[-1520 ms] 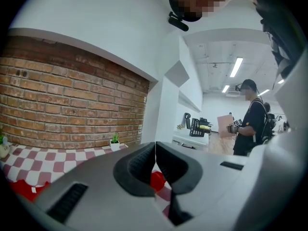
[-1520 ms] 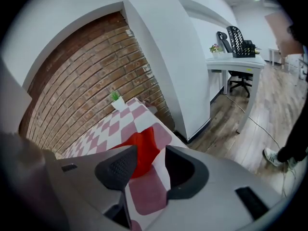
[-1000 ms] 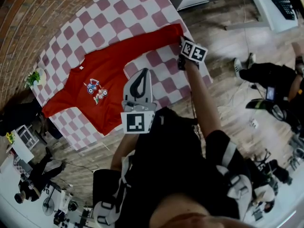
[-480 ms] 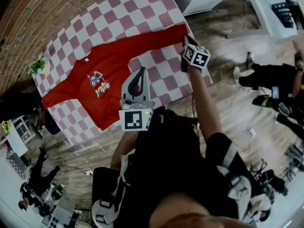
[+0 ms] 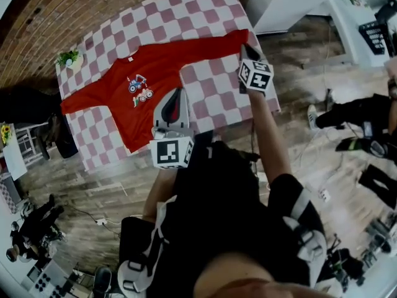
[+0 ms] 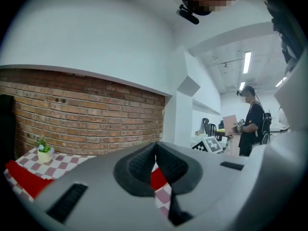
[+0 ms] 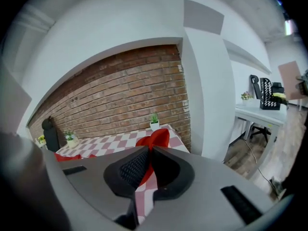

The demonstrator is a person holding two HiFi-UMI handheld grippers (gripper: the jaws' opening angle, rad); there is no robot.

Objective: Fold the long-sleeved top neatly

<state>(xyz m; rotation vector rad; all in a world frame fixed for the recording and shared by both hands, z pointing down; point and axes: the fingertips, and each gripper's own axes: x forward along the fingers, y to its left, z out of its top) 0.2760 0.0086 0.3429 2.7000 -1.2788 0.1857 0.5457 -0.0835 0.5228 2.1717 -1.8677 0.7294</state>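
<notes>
A red long-sleeved top [image 5: 142,73] with a small print on its chest lies spread flat on the pink-and-white checked table [image 5: 186,17]. My right gripper [image 5: 246,47] is at the table's right edge, shut on the cuff of the sleeve [image 5: 232,39]. In the right gripper view the red sleeve [image 7: 156,138] sticks up from between the pads of that gripper [image 7: 148,150]. My left gripper [image 5: 178,93] hovers over the checked cloth beside the top's hem. In the left gripper view its pads [image 6: 155,146] meet with nothing gripped, and red cloth [image 6: 24,179] lies at the far left.
A small potted plant [image 5: 69,59] stands at the table's far left corner, and another plant [image 7: 154,121] at the corner near the white pillar. A brick wall runs behind the table. White desks [image 5: 360,17] and seated people [image 5: 366,110] are to the right.
My right gripper has risen, lifting the sleeve cuff off the table. My left gripper has moved further over the table, still shut.
</notes>
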